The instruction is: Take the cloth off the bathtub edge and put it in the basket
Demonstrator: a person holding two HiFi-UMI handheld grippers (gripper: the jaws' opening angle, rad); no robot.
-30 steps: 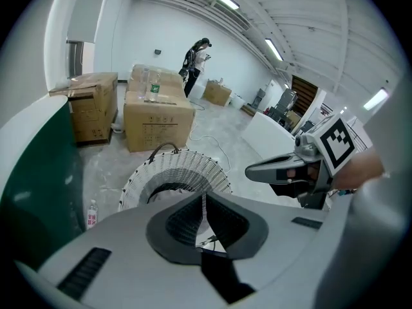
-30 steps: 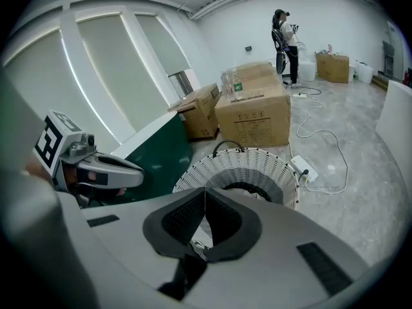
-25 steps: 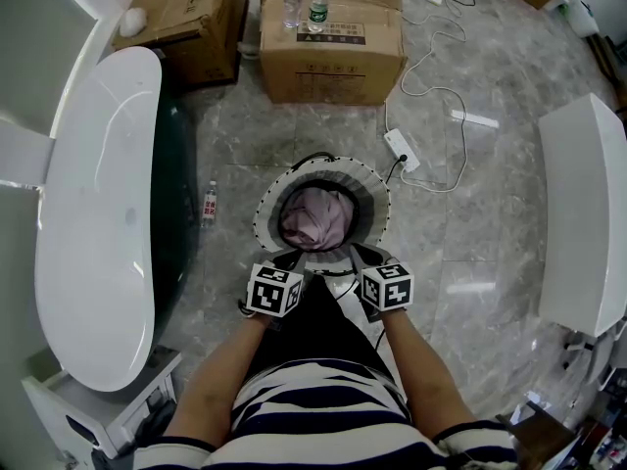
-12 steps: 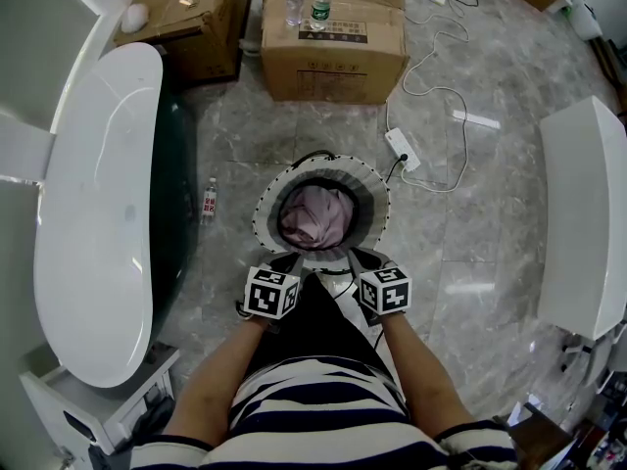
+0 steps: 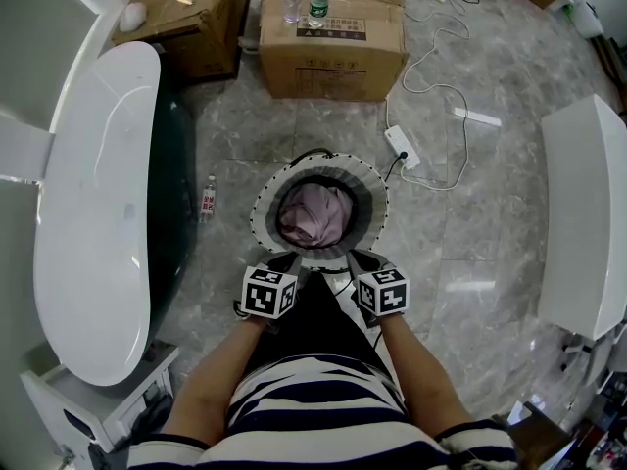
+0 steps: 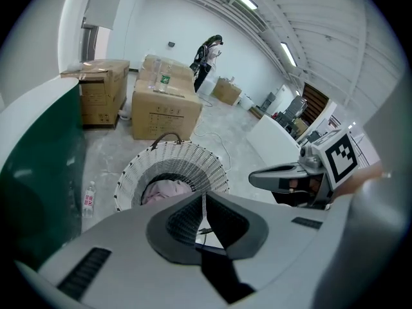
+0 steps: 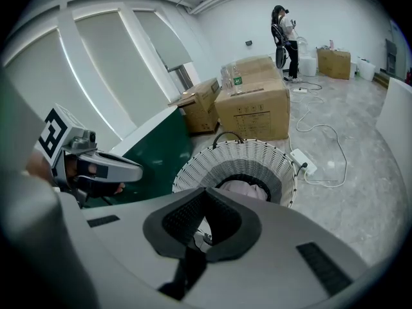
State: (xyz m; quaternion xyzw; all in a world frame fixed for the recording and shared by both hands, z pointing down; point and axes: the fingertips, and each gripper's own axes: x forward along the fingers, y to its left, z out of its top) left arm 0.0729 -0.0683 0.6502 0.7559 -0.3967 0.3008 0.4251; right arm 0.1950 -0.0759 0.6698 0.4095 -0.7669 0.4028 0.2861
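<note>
**State of the grippers**
- My left hand-held gripper point(image 6: 203, 206) has its jaws together, with nothing between them.
- My right hand-held gripper point(image 7: 205, 206) also has its jaws together and is empty.
- In the head view the two sit side by side, apart from each other. Both point down at the near rim of the basket point(image 5: 265, 199).
- I cannot tell whether either tip touches that rim.

**Location of the task items**
- The cloth point(image 5: 315, 213) is pale pink and lies bunched at the bottom of the basket.
- The basket is round, with a white woven wall, a dark inner band and a dark handle at its far rim. It stands upright on the grey marbled floor point(image 5: 480, 253).
- The white bathtub point(image 5: 93, 223) stands on the floor to the left of the basket, apart from it.

**Other items on the floor**
- A small bottle point(image 5: 208, 200) lies between the bathtub and the basket.
- A white power strip point(image 5: 403, 149) lies just beyond the basket's far right rim.
- A cardboard box point(image 5: 333, 52) stands farther off, with two bottles point(image 5: 318, 3) upright on top.
</note>
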